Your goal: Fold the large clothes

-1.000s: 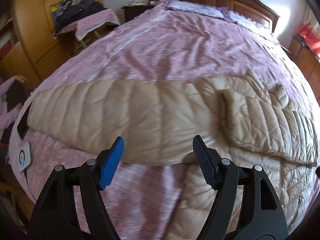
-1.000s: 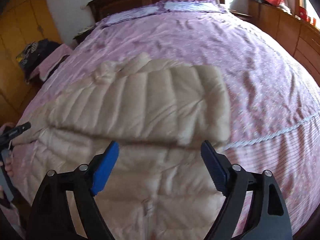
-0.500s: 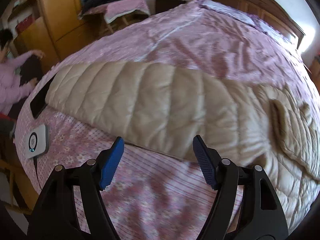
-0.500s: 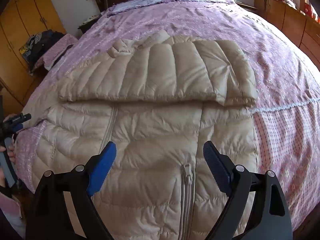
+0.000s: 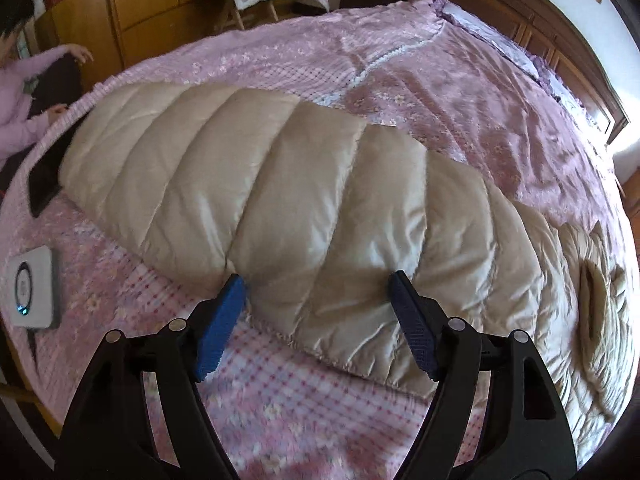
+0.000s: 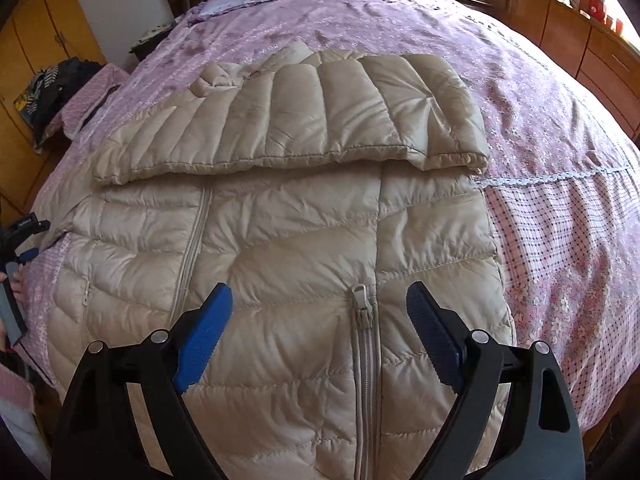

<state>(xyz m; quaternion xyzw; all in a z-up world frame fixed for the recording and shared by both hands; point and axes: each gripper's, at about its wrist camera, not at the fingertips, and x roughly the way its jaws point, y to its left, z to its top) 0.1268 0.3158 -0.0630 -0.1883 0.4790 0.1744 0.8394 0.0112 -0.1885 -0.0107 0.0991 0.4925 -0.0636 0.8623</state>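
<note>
Hovering over the jacket [image 6: 280, 248] spread on the bed [image 6: 560, 128]. Left tool [image 5: 316, 292] opening beside the outstretched sleeve [image 5: 248, 184], pinching nothing; right tool [image 6: 320, 300] spread above the zipper [image 6: 364, 312]. Risk: slick padding slips, folded sleeve [image 6: 304, 120] unfolds.

Your right gripper [image 6: 318, 328] hangs over the beige down jacket [image 6: 280, 248] with its jaws wide apart and nothing between the blue pads [image 6: 202, 336]; the zipper pull [image 6: 362, 300] lies just beyond them; one sleeve [image 6: 300, 124] is folded across the jacket's upper part; the jacket lies on the pink floral bedspread [image 6: 540, 92]; at the left edge you can see your left gripper [image 6: 20, 236], its state unclear.
</note>
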